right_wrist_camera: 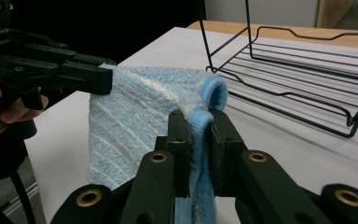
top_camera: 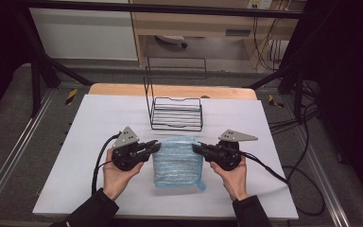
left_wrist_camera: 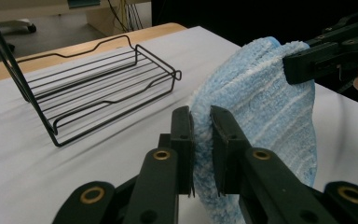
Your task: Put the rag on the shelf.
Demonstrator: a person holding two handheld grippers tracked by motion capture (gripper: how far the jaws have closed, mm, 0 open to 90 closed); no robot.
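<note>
Left gripper (top_camera: 154, 147) and right gripper (top_camera: 197, 148) each clamped on blue towel (top_camera: 177, 161) edge; wire rack (top_camera: 177, 113) behind, on bench (top_camera: 94, 123).

Grey floor (top_camera: 9, 127), wooden shelving (top_camera: 194, 21) behind, white-covered table (top_camera: 99, 142), dim room.

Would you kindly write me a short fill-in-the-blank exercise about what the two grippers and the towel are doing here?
1. The left gripper and right gripper each pinch a top corner of the ____ towel.
2. The black wire rack stands ____ the towel, farther from the person.
3. The rack holds ____.
Missing words: blue; behind; nothing
</note>
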